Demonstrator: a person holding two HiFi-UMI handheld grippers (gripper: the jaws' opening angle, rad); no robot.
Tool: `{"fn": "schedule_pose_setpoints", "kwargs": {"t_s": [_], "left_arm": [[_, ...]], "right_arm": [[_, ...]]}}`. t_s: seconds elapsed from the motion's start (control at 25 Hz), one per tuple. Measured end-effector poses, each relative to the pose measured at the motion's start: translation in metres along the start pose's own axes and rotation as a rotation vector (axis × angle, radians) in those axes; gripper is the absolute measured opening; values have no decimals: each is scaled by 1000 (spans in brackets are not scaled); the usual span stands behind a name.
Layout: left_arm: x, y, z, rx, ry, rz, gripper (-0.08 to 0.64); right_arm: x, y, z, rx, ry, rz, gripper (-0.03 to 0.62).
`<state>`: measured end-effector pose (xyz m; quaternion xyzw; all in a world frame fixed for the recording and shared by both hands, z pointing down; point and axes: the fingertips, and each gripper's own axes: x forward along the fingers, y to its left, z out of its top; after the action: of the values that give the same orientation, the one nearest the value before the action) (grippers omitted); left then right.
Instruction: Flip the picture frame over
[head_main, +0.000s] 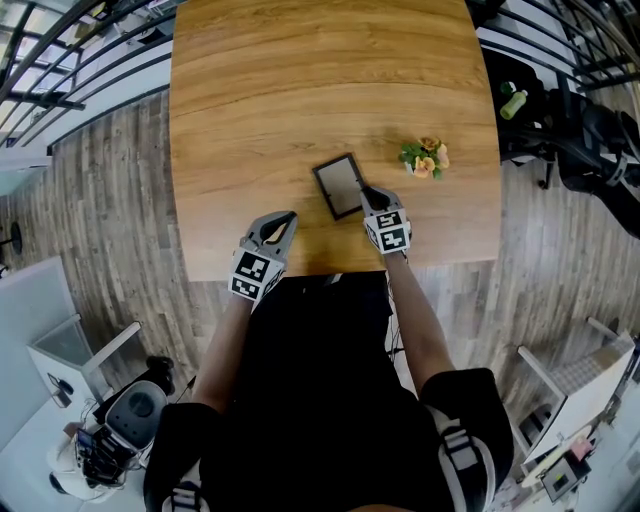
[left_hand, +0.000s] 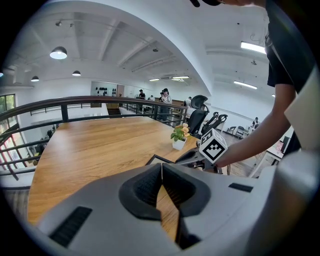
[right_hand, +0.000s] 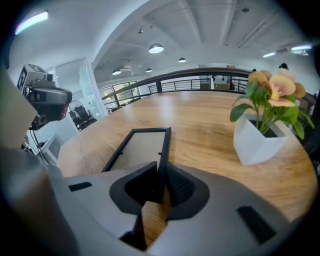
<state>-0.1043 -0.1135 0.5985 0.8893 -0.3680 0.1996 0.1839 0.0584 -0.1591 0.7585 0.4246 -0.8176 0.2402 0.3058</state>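
— Our right gripper (right_hand: 161, 172) is clamping the near edge of the dark rectangular picture frame (right_hand: 142, 147), which is lying flat by the front edge of the wooden table (head_main: 300, 80); our left gripper (left_hand: 161, 172) is hanging clenched and empty.
— So we are securing the grasp; next we are probably lifting that edge and tipping it over.

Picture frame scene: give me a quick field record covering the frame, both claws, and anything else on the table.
picture frame: lies flat on the table, not yet flipped
right claw: closed on the frame's right edge, at the end nearest the person
left claw: shut, empty, just left of the frame
potted plant: right of the frame, not touching it
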Motion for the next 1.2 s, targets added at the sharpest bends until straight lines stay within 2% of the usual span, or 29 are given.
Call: {"fn": "schedule_pose_setpoints", "kwargs": {"t_s": [0.48, 0.96, 1.12, 1.2], "left_arm": [[2, -4, 6, 6, -32, -14, 23], [-2, -2, 12, -47, -88, -15, 31], [1, -3, 10, -71, -90, -29, 213], [2, -5, 10, -78, -90, -34, 228]], "right_arm": [[4, 0, -1, 63, 47, -19, 49], [-11, 2, 9, 142, 2, 2, 49], [-17, 5, 14, 161, -20, 12, 49], [-20, 7, 17, 173, -36, 17, 49]]}}
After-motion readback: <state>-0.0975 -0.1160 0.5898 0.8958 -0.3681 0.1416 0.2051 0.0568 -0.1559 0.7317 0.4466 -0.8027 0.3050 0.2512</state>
